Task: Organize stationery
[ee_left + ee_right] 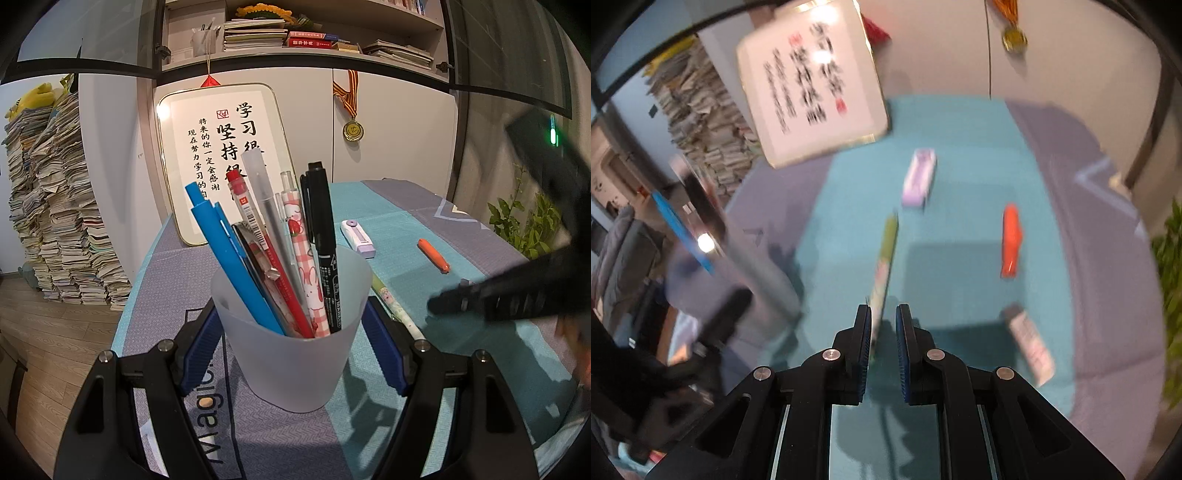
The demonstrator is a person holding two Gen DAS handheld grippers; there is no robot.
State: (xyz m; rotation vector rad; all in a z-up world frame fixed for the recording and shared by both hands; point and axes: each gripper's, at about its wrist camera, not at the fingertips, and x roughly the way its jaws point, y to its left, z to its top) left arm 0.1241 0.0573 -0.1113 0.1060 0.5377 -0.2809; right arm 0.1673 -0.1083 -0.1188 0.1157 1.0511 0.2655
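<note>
Teal-grey tablecloth [399,218]; bookshelf [295,33] behind (left claw [291,350] seemingly gripping cup [291,332]).

cup [291,354]: cloudy white, see-through
pens in cup [280,258]: two blue, one red, one black, one clear, one pink check with bunnies
tablecloth [388,218]: teal and grey-purple blocks
eraser [357,238]: white and light purple
small marker [434,255]: orange
pen on cloth [884,266]: light green and white, with little pictures
sign [221,147]: white with black writing, a red stamp, gold edge
medal [352,130]: gold, on a red and yellow striped ribbon
gripper pads [384,350]: blue
</note>
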